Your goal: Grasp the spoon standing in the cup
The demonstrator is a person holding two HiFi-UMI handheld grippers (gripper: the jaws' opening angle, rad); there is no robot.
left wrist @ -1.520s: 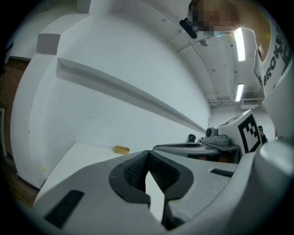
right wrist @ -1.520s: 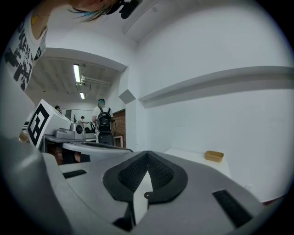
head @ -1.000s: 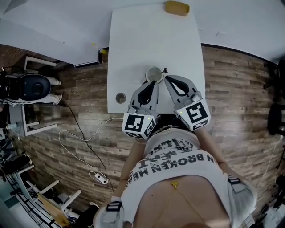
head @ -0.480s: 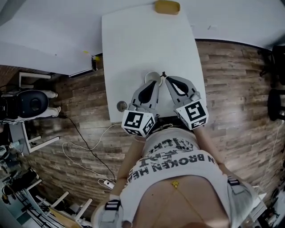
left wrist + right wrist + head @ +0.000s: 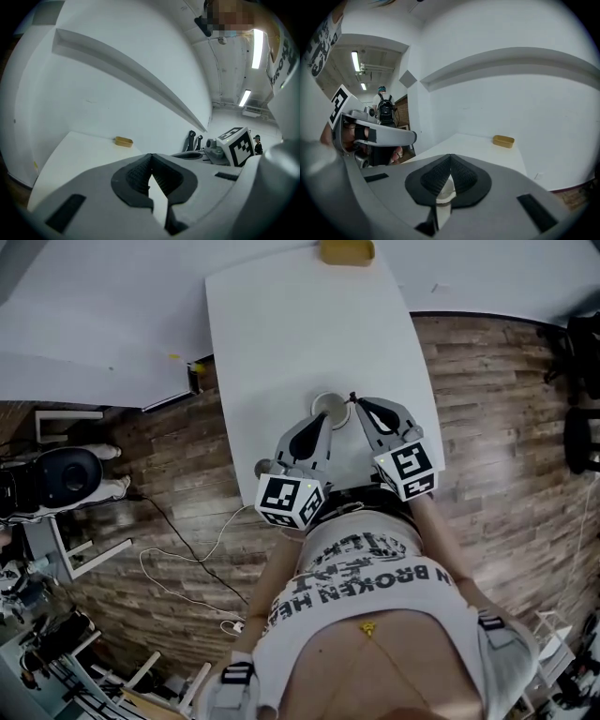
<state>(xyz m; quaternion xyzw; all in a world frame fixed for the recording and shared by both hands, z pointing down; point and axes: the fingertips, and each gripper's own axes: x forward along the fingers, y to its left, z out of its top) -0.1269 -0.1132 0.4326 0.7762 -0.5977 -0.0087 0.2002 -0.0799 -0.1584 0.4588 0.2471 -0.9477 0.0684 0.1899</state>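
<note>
A pale round cup [image 5: 327, 407] stands on the white table [image 5: 281, 324] near its front edge. A small dark tip shows at the cup's right rim; I cannot tell whether it is the spoon. My left gripper [image 5: 330, 419] points at the cup's near side, jaws shut and empty. My right gripper [image 5: 354, 401] lies just right of the cup, tips at its rim, shut with nothing visible between its jaws. In the left gripper view the left gripper [image 5: 151, 157] has its pads meeting. In the right gripper view the right gripper [image 5: 450, 157] hangs over the white cup [image 5: 444, 192].
A yellow oblong object [image 5: 346, 251] lies at the table's far end. A small grey round thing [image 5: 262, 466] sits at the table's left front edge. Wooden floor, cables and a chair [image 5: 58, 479] lie to the left. A white wall runs behind the table.
The view has drifted, so table and cup sit slightly lower in the picture. Both grippers stay shut beside the cup, the right one's tips still at the rim.
</note>
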